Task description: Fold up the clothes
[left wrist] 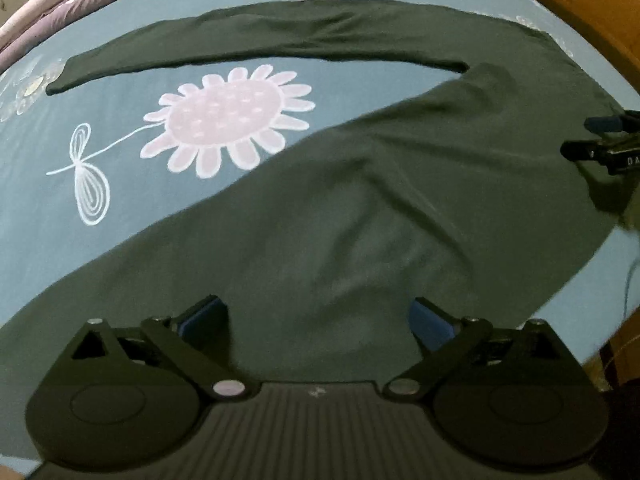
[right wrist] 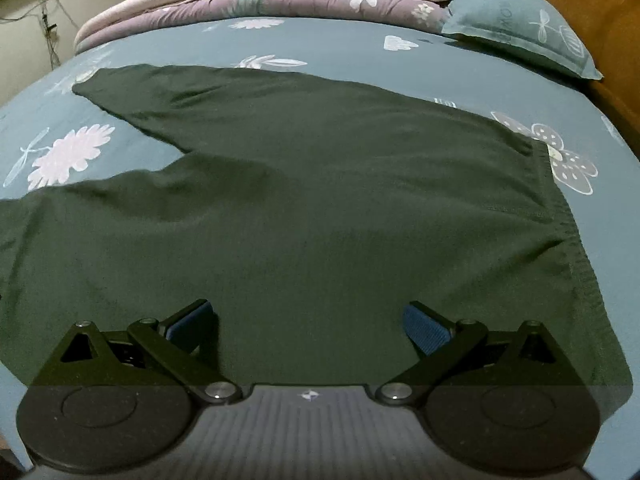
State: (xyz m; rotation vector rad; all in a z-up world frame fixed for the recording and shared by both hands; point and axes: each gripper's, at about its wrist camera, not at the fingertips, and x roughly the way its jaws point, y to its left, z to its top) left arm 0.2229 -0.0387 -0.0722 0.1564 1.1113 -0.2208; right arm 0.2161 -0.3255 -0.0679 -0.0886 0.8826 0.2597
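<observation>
Right now the dark green trousers (right wrist: 320,208) lie spread flat on the blue flowered bedsheet (left wrist: 100,128), and both grippers hover just above the near edge of the cloth, each with its blue-padded fingers spread wide and holding nothing. The left gripper (left wrist: 316,316) looks along the near leg (left wrist: 320,208), which runs away from its fingers up and to the right towards the crotch; the far leg (left wrist: 240,36) stretches back to the left, its cuff well off to that side, so the two legs open in a V away from the waist. The right gripper (right wrist: 310,320) sits over the seat of the garment, with the ribbed waistband (right wrist: 560,208) just to its right, running from near to far. The long axis of the trousers thus lies across the bed, waist on the right, cuffs on the left. Judging from this, the left gripper is nearer the leg fabric and the right nearer the waistband, so bringing one leg over the other would likely start with pinches at those two spots.
</observation>
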